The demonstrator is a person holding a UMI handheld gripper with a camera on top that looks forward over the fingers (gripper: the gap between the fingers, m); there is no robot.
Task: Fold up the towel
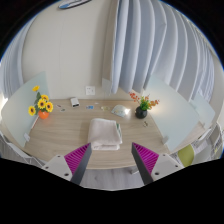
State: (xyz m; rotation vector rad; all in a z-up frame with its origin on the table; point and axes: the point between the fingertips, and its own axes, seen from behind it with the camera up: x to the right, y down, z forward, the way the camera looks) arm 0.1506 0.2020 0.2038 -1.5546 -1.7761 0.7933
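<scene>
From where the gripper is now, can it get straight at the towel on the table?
Probably yes. The gripper is open and the folded towel lies just ahead of its fingers on the table, with nothing between. The sunflowers and small plant stand off to the sides.

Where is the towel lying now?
In the gripper view, the towel lies folded on the table, just ahead of the open tool, between the sunflowers and the potted plant.

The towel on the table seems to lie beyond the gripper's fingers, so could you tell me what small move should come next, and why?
Probably ease the gripper forward and down toward the towel's near edge. The fingers stand open with nothing between them, and the white towel lies flat on the table just ahead of them, not yet touched.
</scene>
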